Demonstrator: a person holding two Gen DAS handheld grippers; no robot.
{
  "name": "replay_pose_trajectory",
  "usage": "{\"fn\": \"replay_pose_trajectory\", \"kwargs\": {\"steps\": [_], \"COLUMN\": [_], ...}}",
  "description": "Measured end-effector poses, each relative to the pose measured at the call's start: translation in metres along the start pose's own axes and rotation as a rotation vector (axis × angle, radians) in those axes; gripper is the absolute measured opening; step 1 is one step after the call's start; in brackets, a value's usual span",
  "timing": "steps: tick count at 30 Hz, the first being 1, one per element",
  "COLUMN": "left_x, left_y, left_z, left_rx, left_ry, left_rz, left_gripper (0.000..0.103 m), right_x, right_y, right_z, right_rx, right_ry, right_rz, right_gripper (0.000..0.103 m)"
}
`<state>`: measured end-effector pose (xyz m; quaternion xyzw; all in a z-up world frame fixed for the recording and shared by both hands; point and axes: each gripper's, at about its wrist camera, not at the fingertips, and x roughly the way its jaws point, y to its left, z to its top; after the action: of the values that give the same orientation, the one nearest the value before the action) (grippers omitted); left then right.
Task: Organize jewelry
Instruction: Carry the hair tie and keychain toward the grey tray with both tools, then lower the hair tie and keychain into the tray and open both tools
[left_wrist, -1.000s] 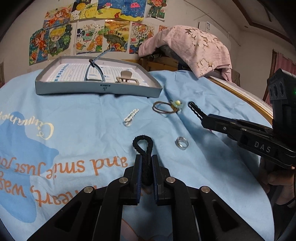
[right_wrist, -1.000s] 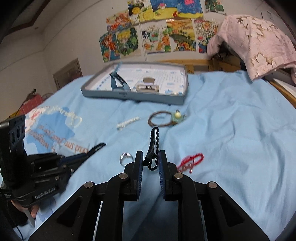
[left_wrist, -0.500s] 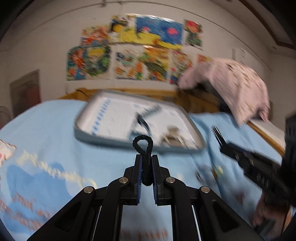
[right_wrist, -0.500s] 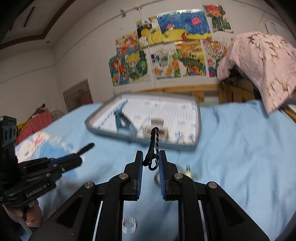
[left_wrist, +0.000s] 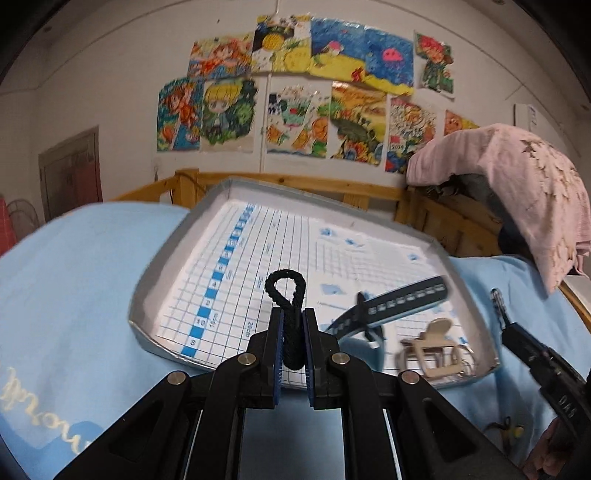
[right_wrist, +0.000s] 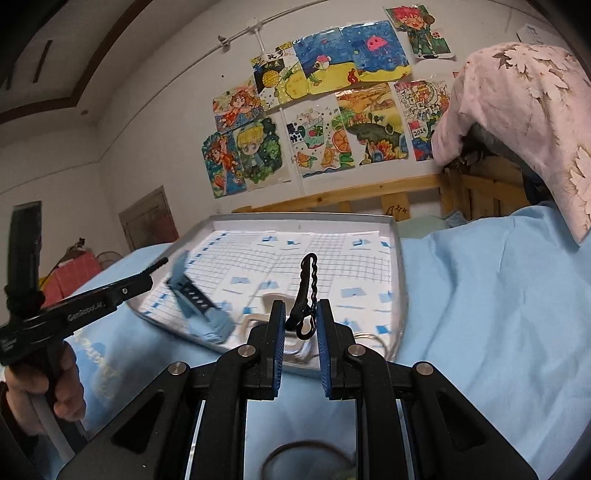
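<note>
- 2 views over a bed (left_wrist: 74, 280) spread with a light blue printed sheet, backed by a wooden frame (left_wrist: 295, 182) and a white wall pinned with bright children's drawings (left_wrist: 295, 99); at right, a pink lacy cloth (left_wrist: 524, 192) draped over something dark.
- Near the headboard, a shallow grey tray (left_wrist: 147, 288) lined with white paper gridded in blue.
- Inside the tray: a dark perforated watch strap (left_wrist: 402, 301) with blue backing, partly raised off the liner, and beside it a beige claw clip (left_wrist: 436, 347).
- Compared with 1 s ago: both tools lifted from the sheet and carried forward to the tray; ring, white clip and red cord gone from sight; tray now large and close.
- Left hand-held gripper (left_wrist: 293, 354) pinching a black braided cord loop (left_wrist: 286, 291), rope-textured, teardrop-shaped, standing upright above the near edge of the tray.
- Right hand-held gripper (right_wrist: 301, 347) with a wider gap, yet gripping the lower end of a slim black hair clip (right_wrist: 306, 291), wavy-edged and glossy, pointing up above the near edge of the tray.
- Blue ribbed pads (right_wrist: 277, 347) on the inner faces of matte black fingers.
- Below the right tool, a blurred brown hair tie (right_wrist: 306, 458) on the sheet.
</note>
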<state>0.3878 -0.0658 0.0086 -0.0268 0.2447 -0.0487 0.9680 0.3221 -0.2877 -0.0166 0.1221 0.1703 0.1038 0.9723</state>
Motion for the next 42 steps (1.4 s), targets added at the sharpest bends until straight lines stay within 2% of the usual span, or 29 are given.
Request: {"fn": "replay_pose_trajectory", "kwargs": {"steps": [3,6,14,20,23,25,27,30,32,33,35,37,41,42], "left_x": [0.01,0.019,0.023,0.024,0.022,0.017,0.01,0.0,-0.008,-0.015,-0.028,-0.046,-0.084,-0.092], "left_y": [-0.002,-0.005,-0.011,-0.013,-0.016,-0.019,-0.019,-0.014,-0.01,-0.008,-0.004,-0.001,0.002,0.002], "left_z": [-0.008,-0.016,-0.02,-0.02,-0.021,-0.022,-0.022,-0.023,-0.023,-0.022,-0.022,-0.019,-0.015,-0.015], "left_rx": [0.006,0.016,0.039,0.049,0.061,0.065,0.056,0.011,-0.022,-0.042,-0.073,-0.107,-0.138,-0.139], "left_ry": [0.011,0.024,0.022,0.025,0.021,0.001,-0.019,-0.03,-0.036,-0.041,-0.057,-0.076,-0.113,-0.12], "left_rz": [-0.001,-0.004,-0.005,-0.013,-0.022,-0.015,-0.001,-0.011,-0.013,-0.011,-0.016,-0.024,-0.034,-0.035], "left_gripper": [0.009,0.009,0.01,0.017,0.031,0.058,0.071,0.076,0.083,0.09,0.097,0.103,0.103,0.103], "right_x": [0.01,0.026,0.049,0.055,0.056,0.055,0.056,0.053,0.048,0.043,0.034,0.022,-0.004,-0.016], "right_y": [-0.009,-0.013,-0.027,-0.028,-0.028,-0.028,-0.029,-0.031,-0.03,-0.03,-0.029,-0.026,-0.017,-0.012], "right_z": [0.0,-0.007,-0.022,-0.029,-0.03,-0.031,-0.03,-0.029,-0.027,-0.025,-0.021,-0.016,-0.001,0.004], "right_rx": [0.033,0.049,0.098,0.1,0.096,0.096,0.097,0.108,0.115,0.119,0.12,0.117,0.1,0.093], "right_ry": [0.002,0.042,0.107,0.128,0.131,0.134,0.137,0.139,0.133,0.122,0.1,0.075,0.043,0.025], "right_rz": [0.008,0.001,-0.008,-0.017,-0.024,-0.024,-0.023,-0.02,-0.023,-0.023,-0.028,-0.034,-0.048,-0.039], "right_gripper": [0.015,0.015,0.015,0.015,0.015,0.015,0.015,0.015,0.018,0.02,0.029,0.044,0.053,0.06]}}
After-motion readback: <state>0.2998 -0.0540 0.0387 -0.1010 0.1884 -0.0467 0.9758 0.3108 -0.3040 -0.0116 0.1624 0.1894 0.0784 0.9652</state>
